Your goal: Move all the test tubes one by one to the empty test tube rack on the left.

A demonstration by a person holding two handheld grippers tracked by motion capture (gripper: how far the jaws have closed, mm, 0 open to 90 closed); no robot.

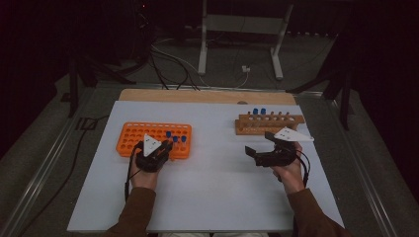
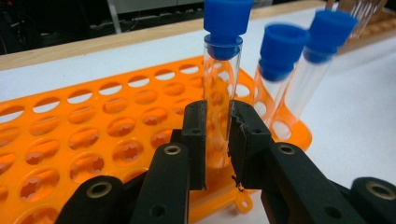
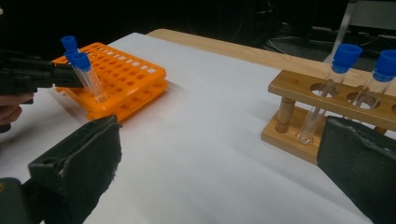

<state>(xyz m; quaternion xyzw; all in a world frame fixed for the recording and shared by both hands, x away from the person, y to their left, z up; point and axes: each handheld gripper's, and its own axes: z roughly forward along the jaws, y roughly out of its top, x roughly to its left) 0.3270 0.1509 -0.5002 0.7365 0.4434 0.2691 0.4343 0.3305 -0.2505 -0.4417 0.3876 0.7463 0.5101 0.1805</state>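
A clear test tube with a blue cap [image 2: 223,70] stands in a hole near the right end of the orange rack [image 2: 93,126]. My left gripper [image 2: 218,121] is shut on its glass body. In the high view, that gripper [image 1: 165,147] sits at the rack's front right corner [image 1: 148,134]. Two more blue-capped tubes [image 2: 299,70] lean in holes just to the right. My right gripper [image 3: 222,135] is open with nothing between its jaws. It hovers over the white table in front of the wooden rack [image 1: 269,123], where two blue-capped tubes [image 3: 338,70] stand.
The white tabletop [image 1: 212,182] has free room between the two racks and toward the front edge. A wooden strip [image 1: 207,95] runs along the table's far edge. Beyond it are a dark floor, cables and a white stand [image 1: 242,29].
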